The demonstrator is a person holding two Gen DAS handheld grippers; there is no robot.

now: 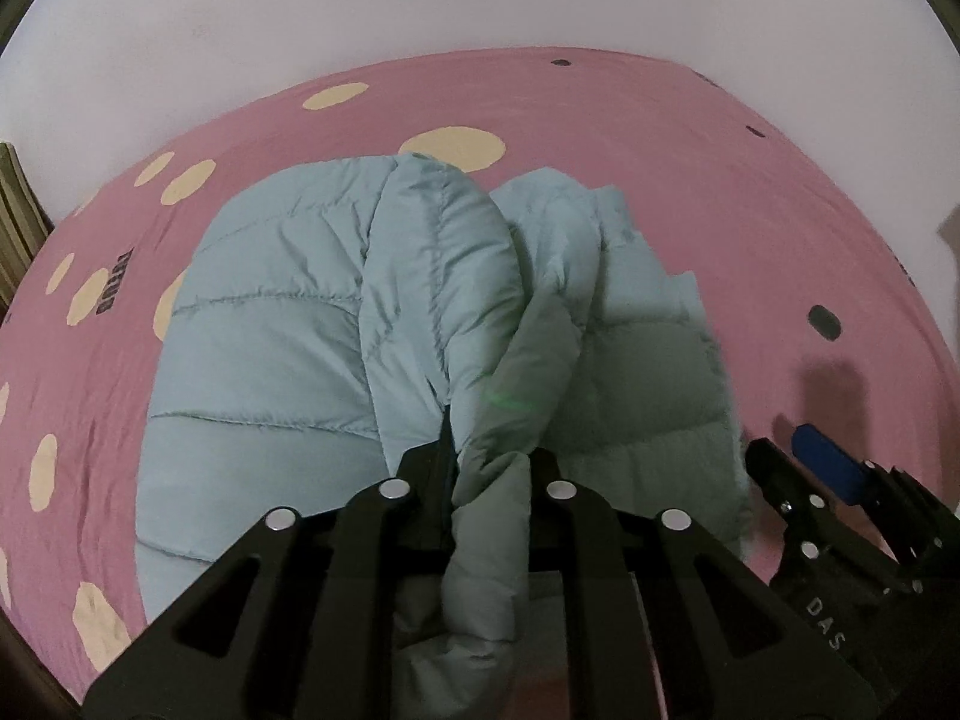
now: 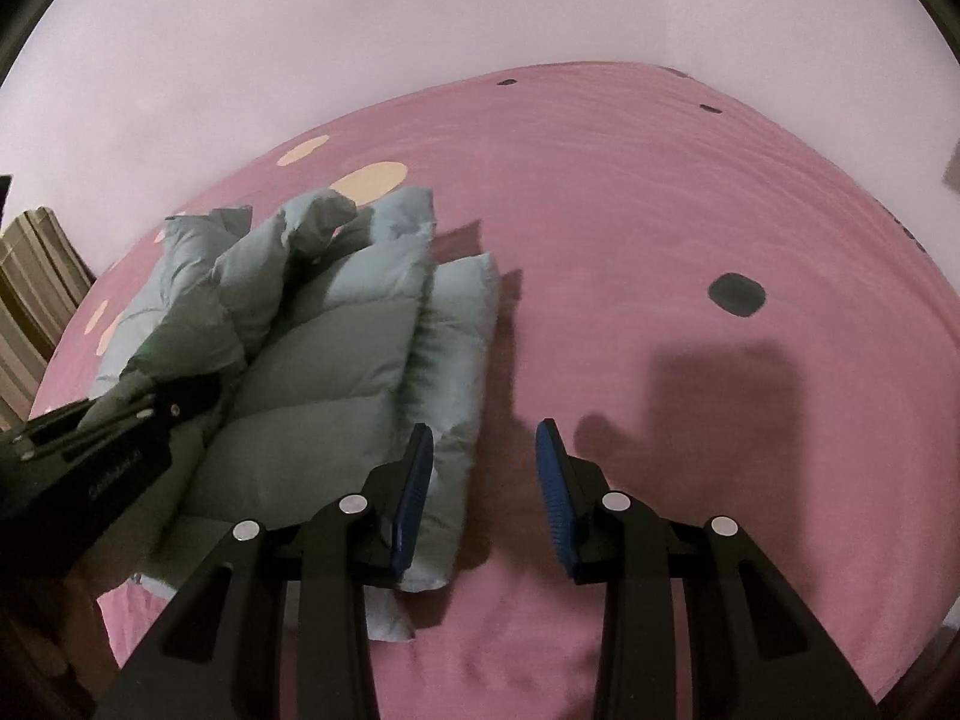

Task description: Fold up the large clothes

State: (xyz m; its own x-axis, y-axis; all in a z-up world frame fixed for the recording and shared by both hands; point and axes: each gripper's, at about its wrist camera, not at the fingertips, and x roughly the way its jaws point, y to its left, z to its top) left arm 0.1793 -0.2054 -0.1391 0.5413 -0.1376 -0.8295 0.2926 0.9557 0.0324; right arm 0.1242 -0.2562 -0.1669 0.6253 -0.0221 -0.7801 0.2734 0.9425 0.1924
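Bed [image 1: 750, 192] lying under a pink sheet [image 2: 630, 192] printed with cream ovals and a few dark grey spots, and filling most of both views; a pale, plain wall [image 1: 300, 12] standing behind it. Striped fabric [image 2: 30, 288] showing at the far left edge of the room. Jacket [image 1: 270, 330], pale blue and quilted, lying bunched on the sheet, left of centre, one part lifted into a ridge. Left gripper [image 1: 489, 468] pinching a twisted fold of the jacket between closed jaws, near the garment's near edge. Right gripper [image 2: 485, 492] hovering with blue-padded fingers [image 2: 555, 492] spread wide, nothing between them, its left finger just beside the jacket's right edge, casting a shadow on the bare sheet
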